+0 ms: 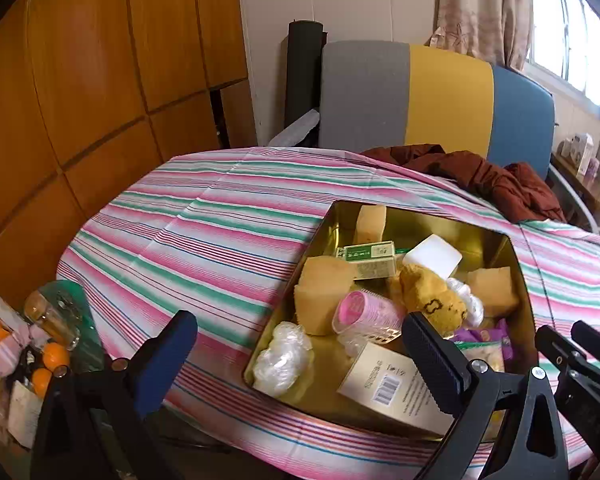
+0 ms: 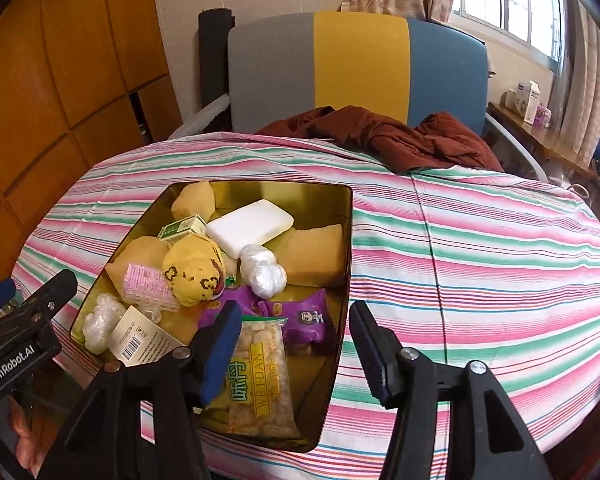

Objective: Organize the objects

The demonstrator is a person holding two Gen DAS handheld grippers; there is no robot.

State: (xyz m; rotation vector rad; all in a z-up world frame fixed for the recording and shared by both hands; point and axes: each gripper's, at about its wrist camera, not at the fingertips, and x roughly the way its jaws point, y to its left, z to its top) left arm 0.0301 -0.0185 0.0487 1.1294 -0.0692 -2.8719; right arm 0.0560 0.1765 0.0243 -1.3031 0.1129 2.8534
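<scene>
Both grippers hang over the near edge of the table point(image 2: 480, 240), striped cloth on it, angled down toward the gold tin point(image 2: 342, 280). Nothing held.

Left to right:
- Left gripper point(image 1: 300, 360): jaws wide apart, nothing between the pads. Its left finger is over bare cloth outside the tin, its right finger over the tin's near half, above the white barcode box point(image 1: 392, 384).
- Tin sits on the table's near side, left of the cloth's centre seam in the right wrist view. All the loose things are inside: yellow sponges point(image 2: 314, 254) at the far and right walls, green carton point(image 2: 182, 230), white soap bar point(image 2: 250, 226), yellow knitted toy point(image 2: 194, 274), pink hair roller point(image 2: 150, 290), clear plastic wads point(image 2: 262, 270), purple snack packets point(image 2: 306, 320), Weidan snack bag point(image 2: 258, 376) at the near right corner.
- Right gripper point(image 2: 294, 350): jaws partly open, empty. Left finger in front of the snack bag's upper left, right finger just outside the tin's right wall. Bag looks free of the pads, lying flat.
- Table right of the tin: bare cloth. Dark red garment point(image 2: 380, 140) at the far edge, not part of this.

Judgement: the snack bag looks already placed, the collecting step mostly done, nothing loose on the cloth. Next move: either tidy the jumble in the tin or find a lid. No lid visible, so can't say which.
</scene>
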